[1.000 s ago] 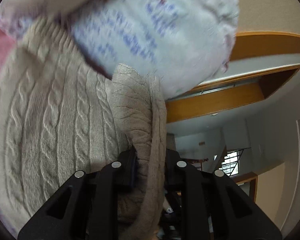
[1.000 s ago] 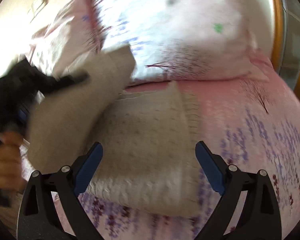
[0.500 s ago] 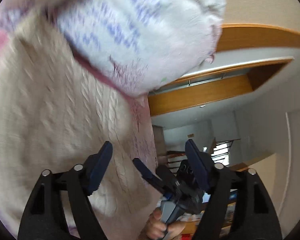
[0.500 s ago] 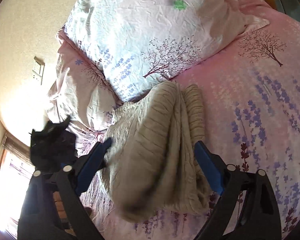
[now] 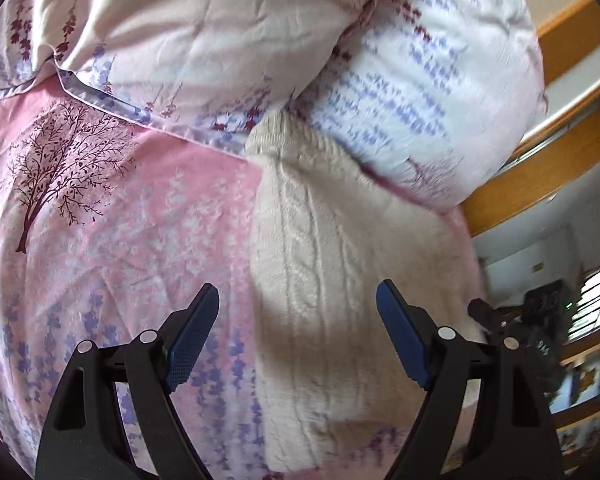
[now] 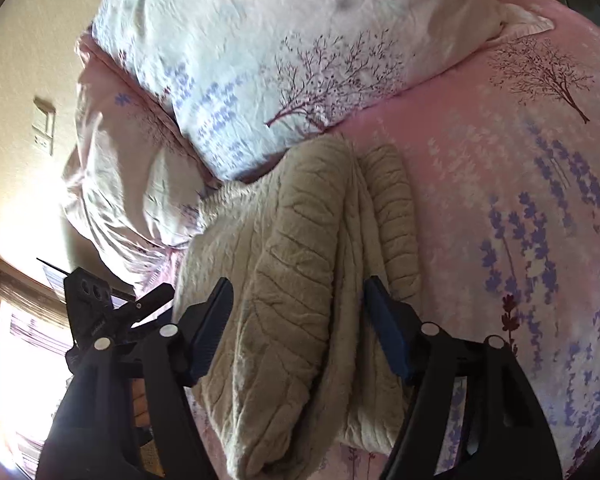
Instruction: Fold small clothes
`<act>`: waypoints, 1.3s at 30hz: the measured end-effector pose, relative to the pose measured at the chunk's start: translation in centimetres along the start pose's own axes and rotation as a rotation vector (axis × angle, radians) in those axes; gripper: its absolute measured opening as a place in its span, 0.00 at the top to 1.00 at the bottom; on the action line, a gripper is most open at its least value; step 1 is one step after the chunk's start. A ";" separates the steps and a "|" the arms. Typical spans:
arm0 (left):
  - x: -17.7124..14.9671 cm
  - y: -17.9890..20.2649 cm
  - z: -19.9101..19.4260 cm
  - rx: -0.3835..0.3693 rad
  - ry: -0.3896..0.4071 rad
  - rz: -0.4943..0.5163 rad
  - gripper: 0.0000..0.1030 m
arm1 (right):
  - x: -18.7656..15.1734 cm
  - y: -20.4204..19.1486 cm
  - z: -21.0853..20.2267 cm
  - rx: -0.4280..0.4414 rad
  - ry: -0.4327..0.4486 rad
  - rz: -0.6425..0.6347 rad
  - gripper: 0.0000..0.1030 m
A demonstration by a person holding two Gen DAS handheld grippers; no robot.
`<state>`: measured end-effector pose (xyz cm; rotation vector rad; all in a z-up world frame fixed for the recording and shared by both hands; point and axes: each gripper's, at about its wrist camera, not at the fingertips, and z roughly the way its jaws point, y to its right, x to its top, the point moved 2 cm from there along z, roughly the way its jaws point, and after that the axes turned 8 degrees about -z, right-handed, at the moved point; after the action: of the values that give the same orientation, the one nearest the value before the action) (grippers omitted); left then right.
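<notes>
A beige cable-knit sweater (image 5: 340, 280) is seen lying folded on a pink bedsheet (image 5: 120, 220) printed with purple flowers and dark trees. The far end of the sweater is pressed against the white floral pillow (image 5: 420, 80), and a second, pinker pillow (image 5: 180, 32) is stacked just beside that pillow.

The left gripper (image 5: 298, 336) is held spread wide above the sweater, nothing being pinched between its blue-padded fingers (image 5: 192, 336); its left finger is seen over bare bedsheet and its right finger over the sweater's edge. In the left wrist view the right gripper is glimpsed beyond the sweater's right edge as a dark blurred shape (details cannot be made out).

In the right wrist view the sweater (image 6: 300, 280) is shown bunched into thick ridged folds, with a ribbed part lying alongside it on the side away from the window. The right gripper (image 6: 298, 328) is likewise spread, its blue pads (image 6: 388, 332) set on either side of the sweater's folds without closing on them. The left gripper (image 6: 112, 312) is visible beside the sweater, on the window side, below the pinker pillow (image 6: 120, 184). The white floral pillow (image 6: 280, 60) is seen touching the sweater's far end.
</notes>
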<state>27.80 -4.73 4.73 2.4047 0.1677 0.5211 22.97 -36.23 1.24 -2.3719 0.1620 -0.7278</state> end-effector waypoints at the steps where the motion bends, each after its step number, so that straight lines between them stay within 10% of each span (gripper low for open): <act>1: 0.0 0.0 0.1 0.018 0.005 0.012 0.21 | 0.0 0.0 0.0 -0.004 0.004 0.004 0.41; 18: -1.1 1.8 2.8 0.013 -0.040 0.115 0.20 | 0.1 -5.4 -1.8 -0.267 0.167 -0.340 0.85; 26: -1.3 3.2 2.9 -0.004 -0.028 0.151 0.19 | 1.4 -3.6 -2.3 -0.358 0.189 -0.281 0.86; 29: -1.8 2.7 2.8 -0.005 -0.046 0.149 0.20 | 0.5 0.1 -0.1 -0.297 0.074 -0.160 0.79; 39: -2.9 2.5 1.3 -0.031 -0.041 0.171 0.21 | -1.9 1.3 -5.7 -0.117 0.116 -0.027 0.52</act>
<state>25.62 -8.18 4.48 2.4103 -0.0640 0.5469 18.38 -39.83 3.15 -2.4470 0.2276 -0.8922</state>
